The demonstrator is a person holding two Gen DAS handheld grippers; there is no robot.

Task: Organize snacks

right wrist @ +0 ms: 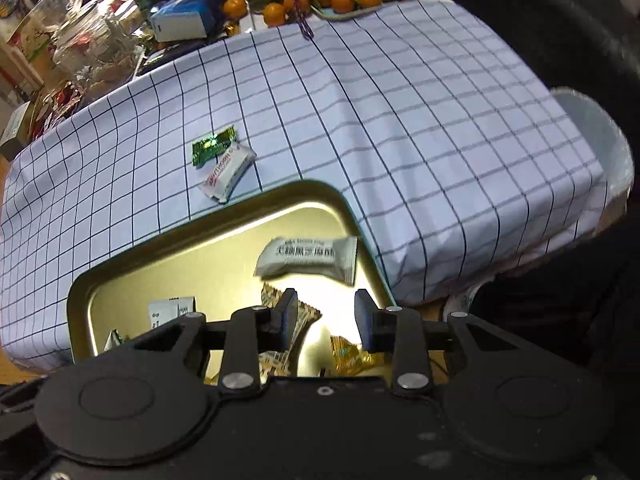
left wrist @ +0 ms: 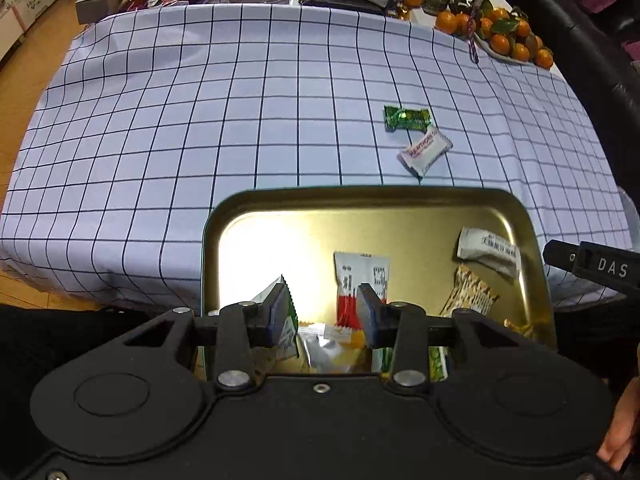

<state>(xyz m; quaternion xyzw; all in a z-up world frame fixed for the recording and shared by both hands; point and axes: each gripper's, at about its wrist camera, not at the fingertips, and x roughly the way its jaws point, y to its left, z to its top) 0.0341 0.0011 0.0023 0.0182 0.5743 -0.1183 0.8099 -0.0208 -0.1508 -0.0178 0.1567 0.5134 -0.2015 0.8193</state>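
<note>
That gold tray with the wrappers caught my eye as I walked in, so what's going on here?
A person with a gripper in each hand is sorting snacks into the gold tray on the checked tablecloth. Several packets already lie in it, including a white packet. Both the left gripper and right gripper hover over the tray, open and holding nothing. A green candy and a white candy are on the cloth just beyond the tray.

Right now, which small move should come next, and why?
Probably carry the right gripper, whose jaws stand apart with nothing between them, toward the white candy beside the green candy; both lie on the checked cloth outside the gold tray.
</note>
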